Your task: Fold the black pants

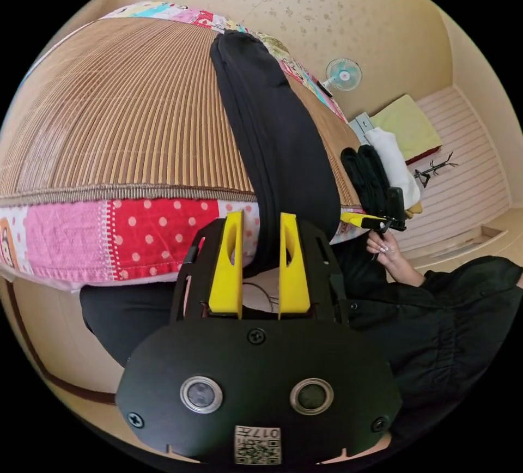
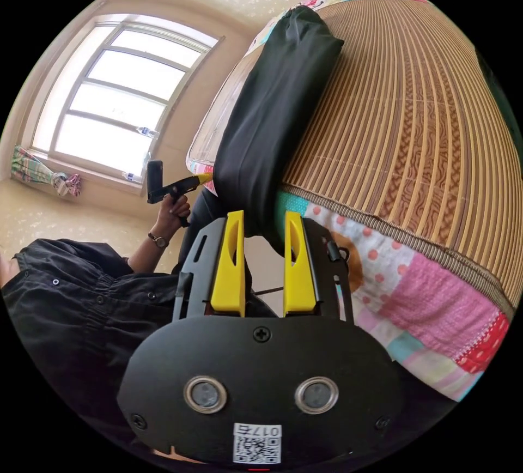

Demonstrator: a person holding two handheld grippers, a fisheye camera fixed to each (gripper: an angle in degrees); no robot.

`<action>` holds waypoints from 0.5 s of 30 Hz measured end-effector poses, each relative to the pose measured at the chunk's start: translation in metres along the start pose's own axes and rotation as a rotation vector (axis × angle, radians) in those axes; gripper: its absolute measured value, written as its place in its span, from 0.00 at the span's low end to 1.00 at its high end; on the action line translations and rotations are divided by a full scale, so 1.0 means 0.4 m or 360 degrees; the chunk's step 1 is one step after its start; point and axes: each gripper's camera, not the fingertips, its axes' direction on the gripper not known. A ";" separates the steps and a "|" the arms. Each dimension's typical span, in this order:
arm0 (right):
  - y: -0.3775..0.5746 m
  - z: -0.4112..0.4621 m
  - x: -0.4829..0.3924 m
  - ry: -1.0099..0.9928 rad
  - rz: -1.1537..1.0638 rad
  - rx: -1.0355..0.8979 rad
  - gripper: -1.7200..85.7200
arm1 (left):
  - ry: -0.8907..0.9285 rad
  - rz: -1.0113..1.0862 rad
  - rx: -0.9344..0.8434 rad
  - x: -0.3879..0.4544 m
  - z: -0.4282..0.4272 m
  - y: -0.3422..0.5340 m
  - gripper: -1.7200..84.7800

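The black pants (image 1: 272, 129) lie as one long folded strip across the bamboo mat (image 1: 125, 113) of a bed, with the near end hanging over the edge. My left gripper (image 1: 260, 219) has its yellow jaws close together on that hanging end. In the right gripper view the same pants (image 2: 272, 108) run away over the mat (image 2: 414, 113), and my right gripper (image 2: 263, 218) pinches the near edge the same way. Each gripper also appears in the other's view, held by a hand at the pants' edge: the right gripper (image 1: 354, 218) and the left gripper (image 2: 201, 179).
A patchwork quilt (image 1: 141, 238) hangs below the mat at the bed's edge. Folded black and white clothes (image 1: 381, 168) sit at the mat's corner, near a yellow cushion (image 1: 408, 127) and a small fan (image 1: 343, 74). A person in black (image 2: 65, 287) stands close, and a window (image 2: 120, 97) is behind.
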 end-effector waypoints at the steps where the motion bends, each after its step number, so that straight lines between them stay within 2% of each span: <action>1: -0.009 0.002 -0.002 -0.0031 -0.0016 0.0011 0.15 | 0.0002 0.0042 -0.0002 0.002 0.006 -0.012 0.14; 6: -0.033 0.045 -0.021 -0.0038 -0.0069 -0.0136 0.15 | 0.0107 -0.0058 0.0006 -0.022 0.030 -0.008 0.15; 9: -0.026 0.021 -0.019 -0.0006 -0.0064 -0.0074 0.15 | 0.0181 -0.0104 0.0034 -0.026 0.037 0.016 0.15; 15: -0.050 -0.040 0.029 -0.0149 -0.0012 0.0050 0.15 | 0.0342 -0.0167 -0.0020 -0.056 0.040 0.002 0.16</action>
